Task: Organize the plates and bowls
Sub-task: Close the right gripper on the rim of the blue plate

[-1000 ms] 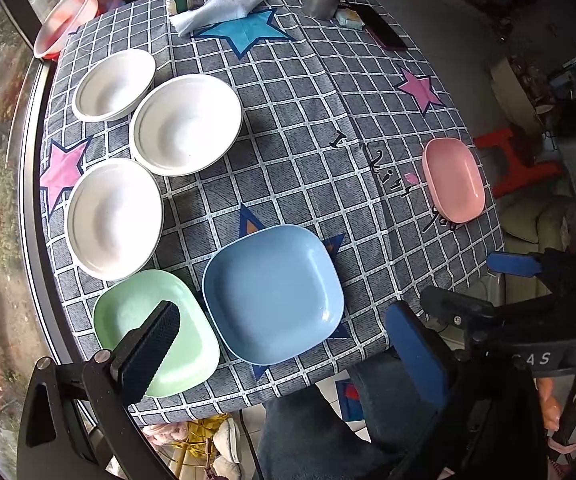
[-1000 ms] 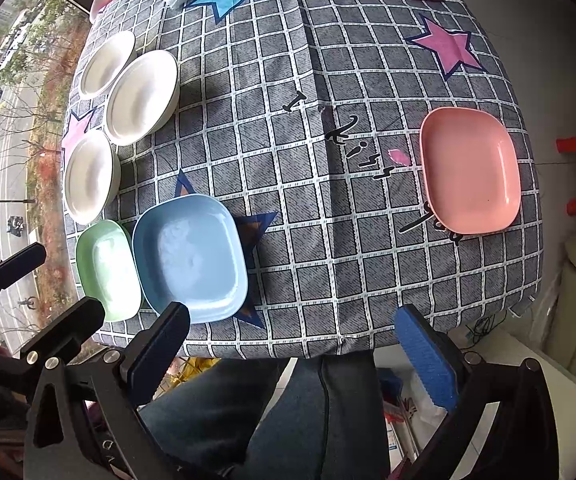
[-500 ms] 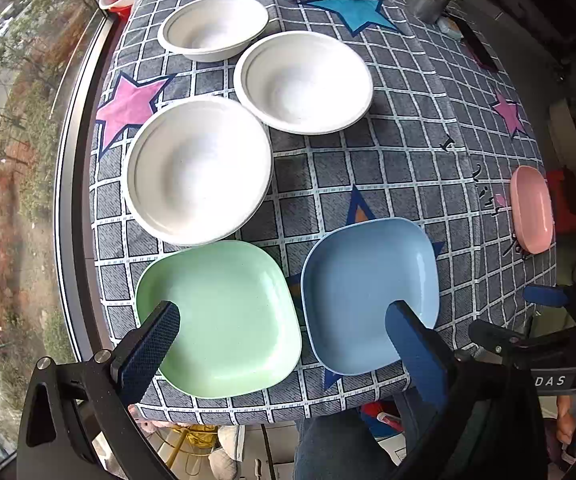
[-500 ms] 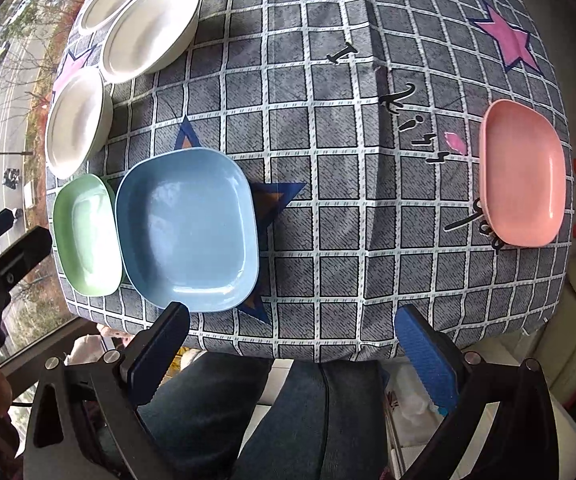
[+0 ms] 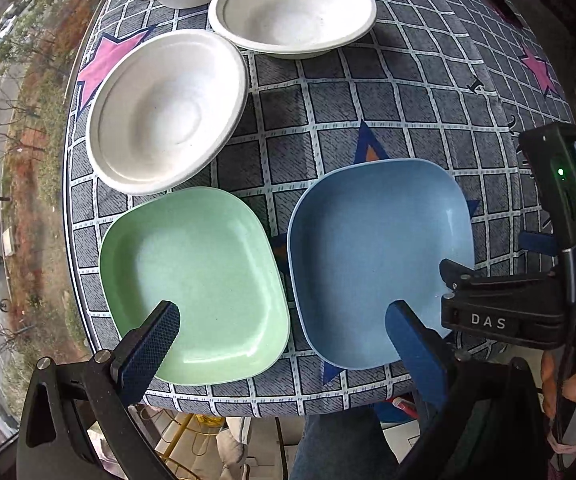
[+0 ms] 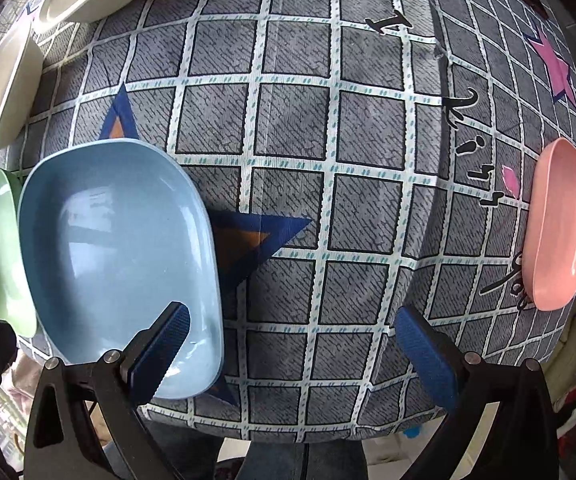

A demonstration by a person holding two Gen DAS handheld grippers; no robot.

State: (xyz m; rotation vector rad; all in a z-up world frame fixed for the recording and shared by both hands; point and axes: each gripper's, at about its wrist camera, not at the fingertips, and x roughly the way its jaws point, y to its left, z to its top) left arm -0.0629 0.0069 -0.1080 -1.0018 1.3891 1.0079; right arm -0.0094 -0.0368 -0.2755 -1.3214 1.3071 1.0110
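Both grippers gape empty: left straddles the green plate's near-right rim, seemingly nearer than right.

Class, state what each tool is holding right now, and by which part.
Nothing is held. The left tool and the right tool are both open and empty.

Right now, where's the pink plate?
The pink plate shows only in the right wrist view, alone at the table's right edge, far across the checked tablecloth from the blue plate.
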